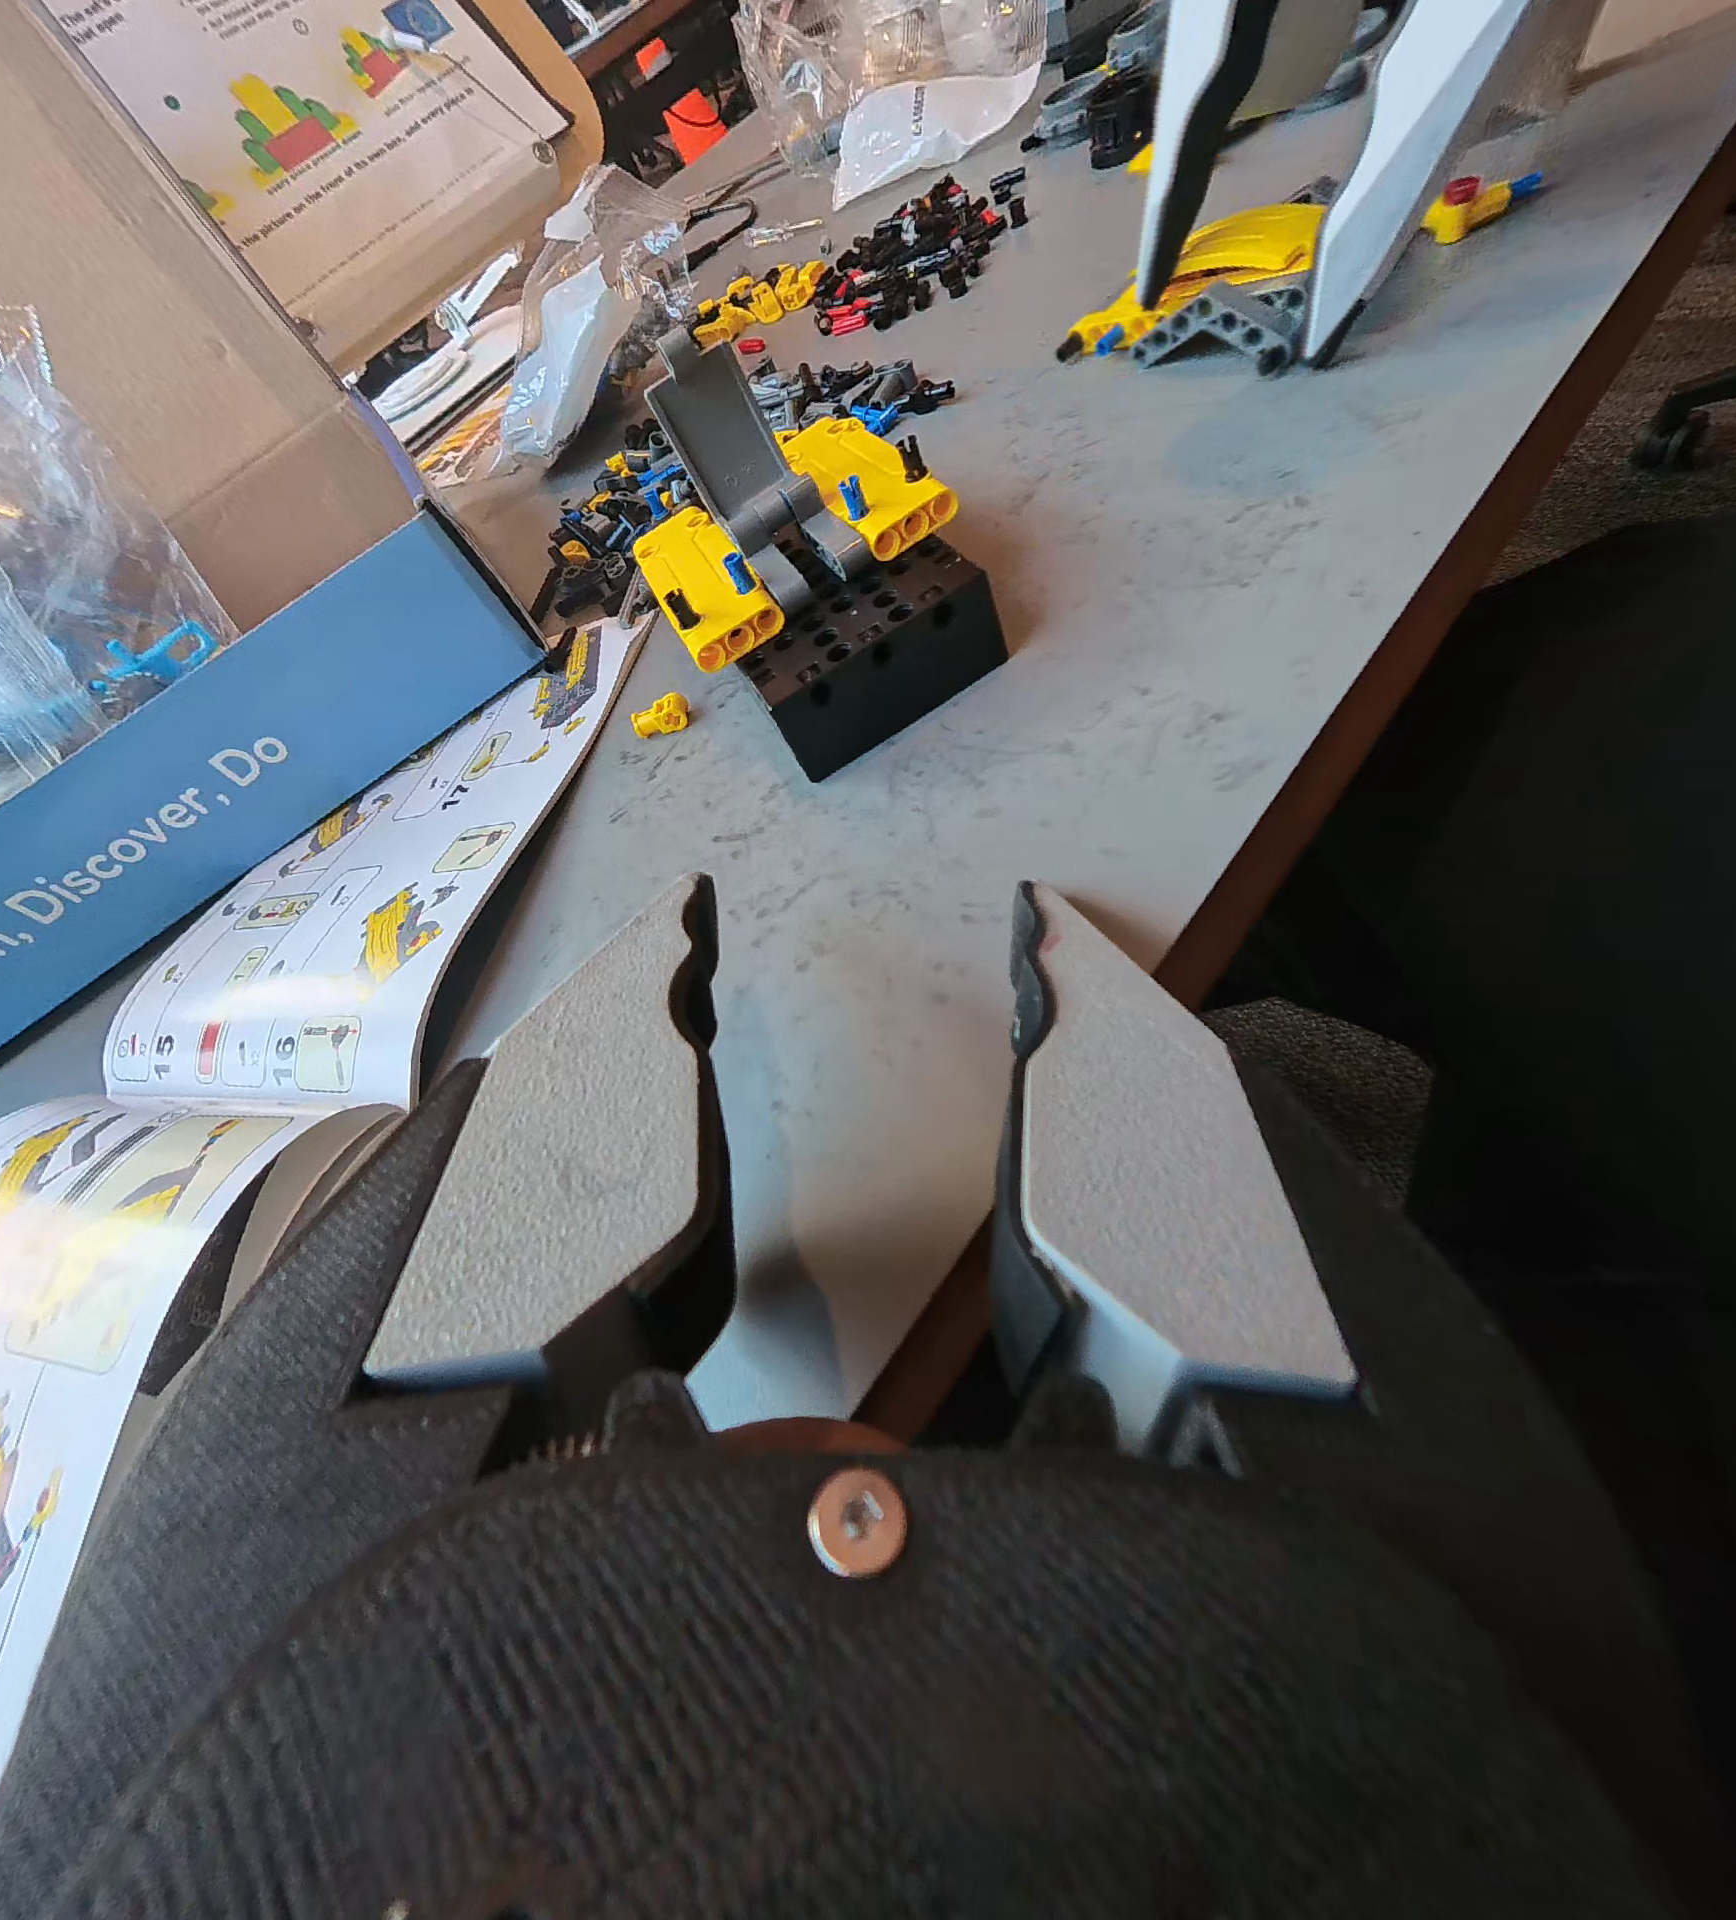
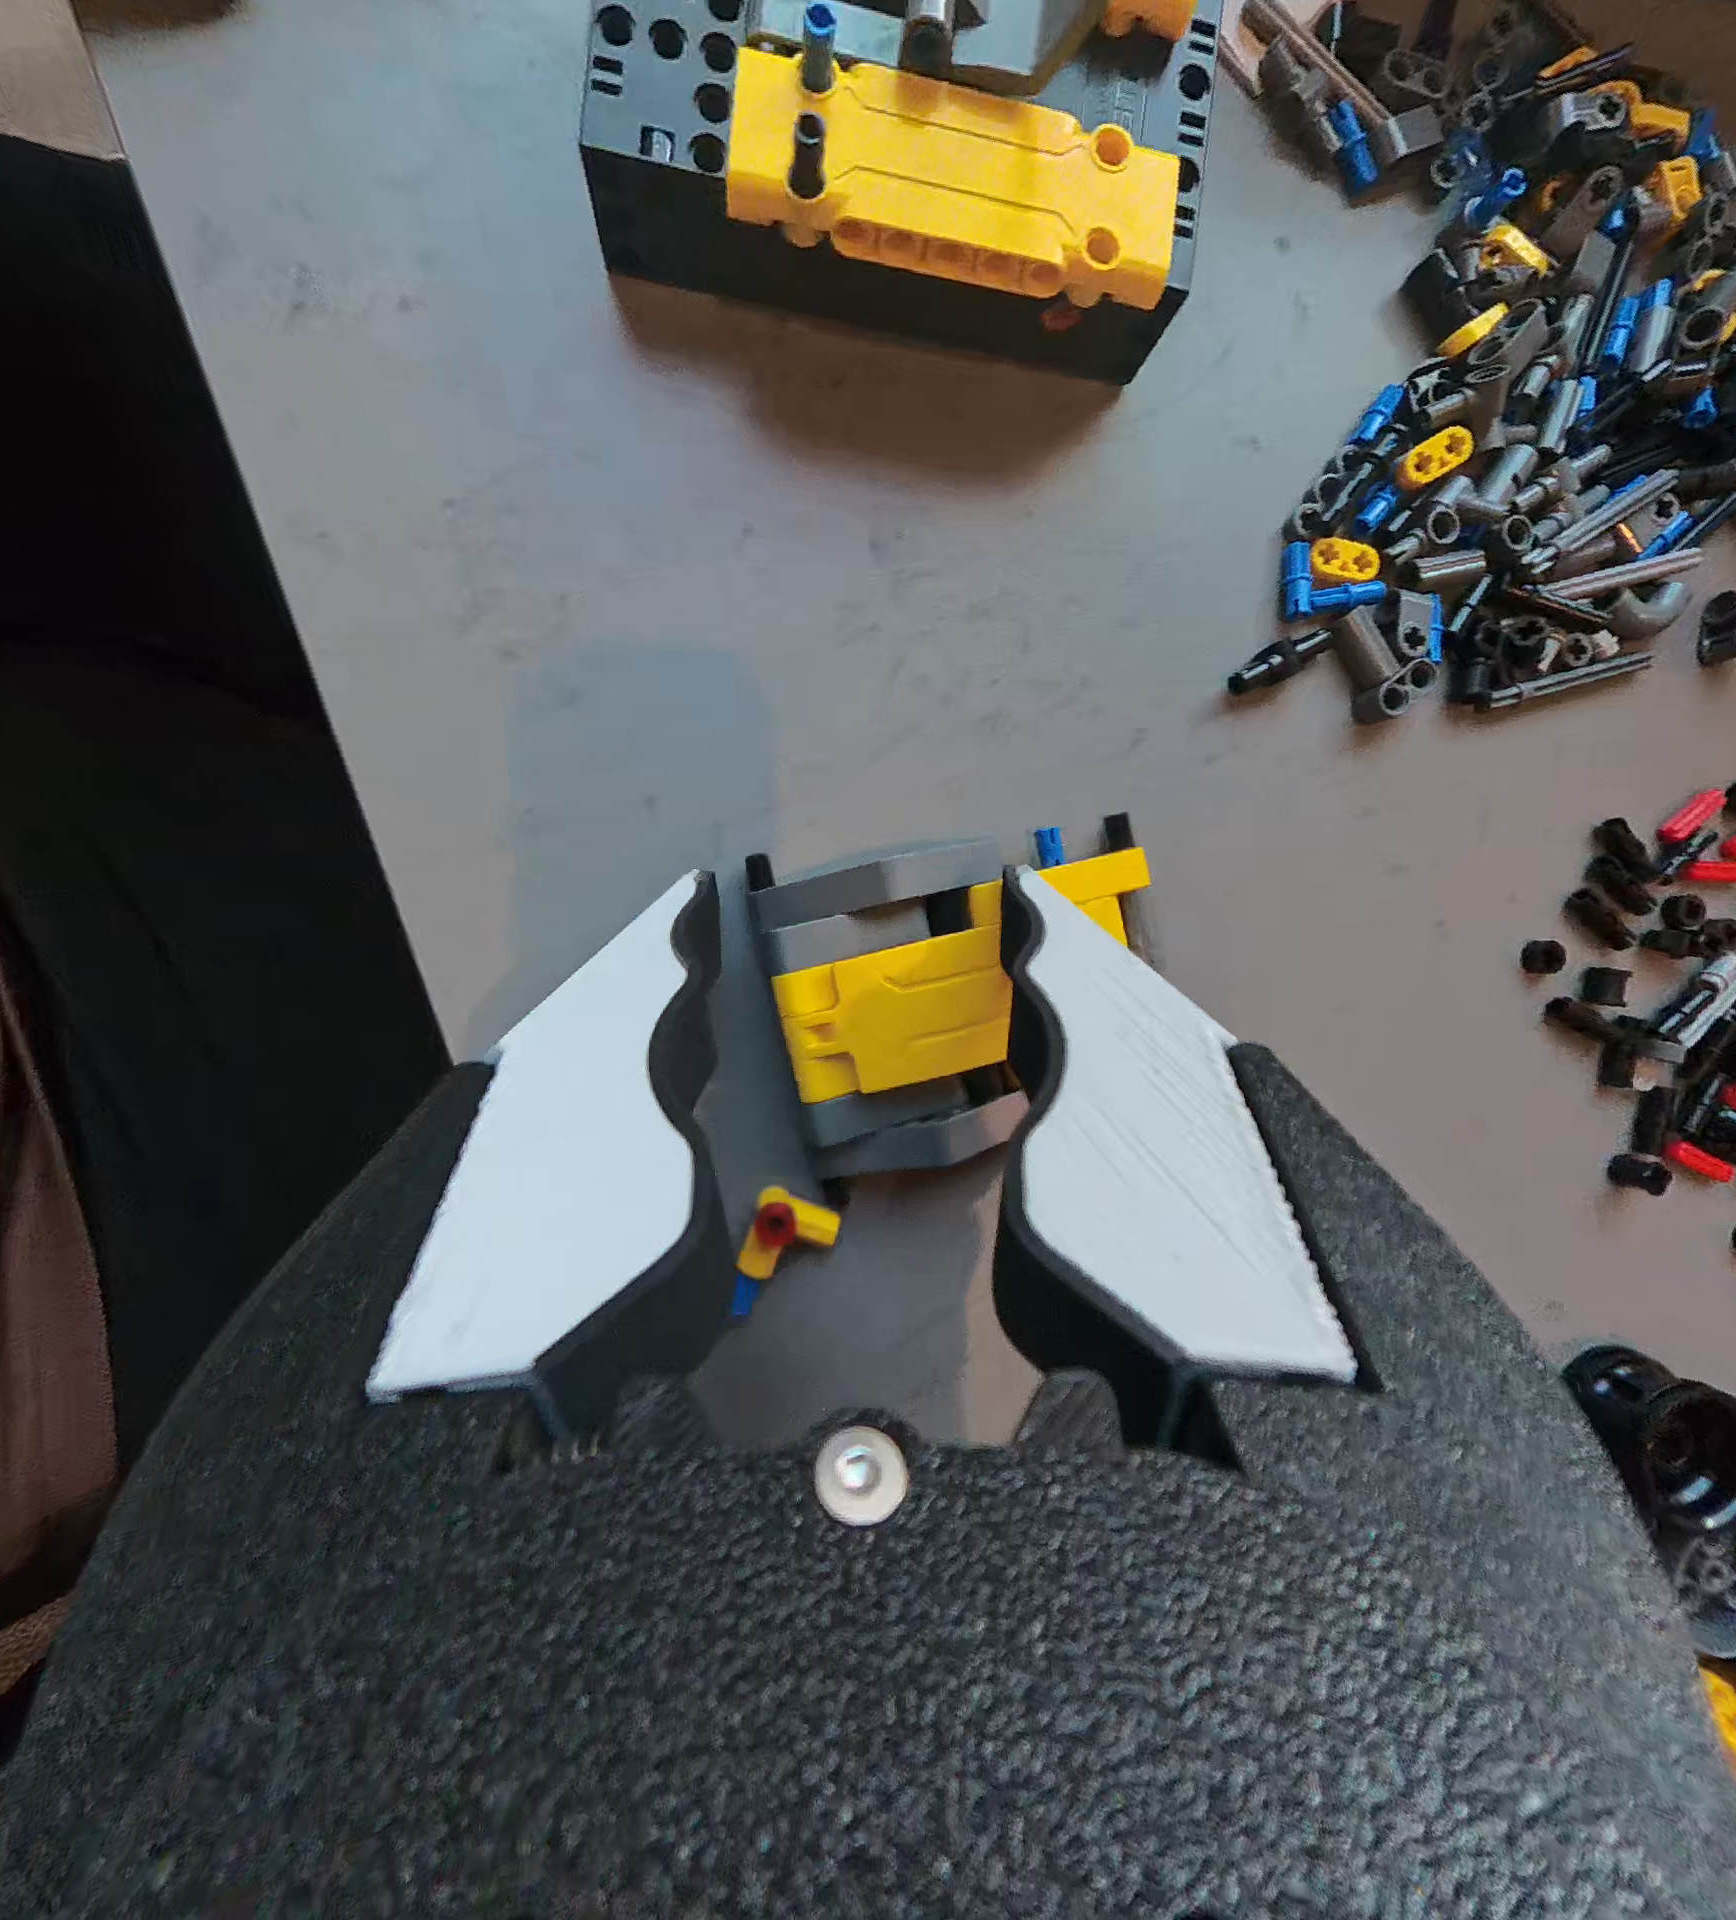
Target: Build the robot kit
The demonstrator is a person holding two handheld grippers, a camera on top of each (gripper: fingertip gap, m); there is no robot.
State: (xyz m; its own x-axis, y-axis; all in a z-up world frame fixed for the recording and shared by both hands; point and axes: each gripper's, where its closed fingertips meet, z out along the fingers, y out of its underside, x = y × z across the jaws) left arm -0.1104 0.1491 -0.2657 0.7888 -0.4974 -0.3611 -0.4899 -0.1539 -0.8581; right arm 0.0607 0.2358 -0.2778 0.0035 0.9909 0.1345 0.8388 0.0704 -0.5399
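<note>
Left wrist view: my left gripper (image 1: 862,896) hangs wide apart with nothing between its fingers, low over the grey tabletop (image 1: 1103,644) near its brown front edge. Just left of it lies an open white instruction booklet (image 1: 251,997) with a blue cardboard box (image 1: 220,748) behind it, clear plastic bags inside. Ahead, mid-table, sits a black perforated brick block (image 1: 885,665) topped with two yellow panels and an upright grey plate; a small yellow connector (image 1: 660,715) lies just beside it. Farther back a mixed pile of black, red and blue pins (image 1: 905,260) is scattered. Right wrist view: my right gripper (image 2: 859,888) points down, fingers spread wide around a grey-and-yellow brick sub-assembly (image 2: 905,1008) resting on the tabletop (image 2: 531,540) near its front edge; the right fingertip looks touching it, the left stands apart, so not clamped. A tiny yellow piece with red and blue pins (image 2: 781,1231) lies between the fingers closer to the palm. The black block (image 2: 843,301) is ahead, loose-parts piles (image 2: 1550,457) toward the right side.
</note>
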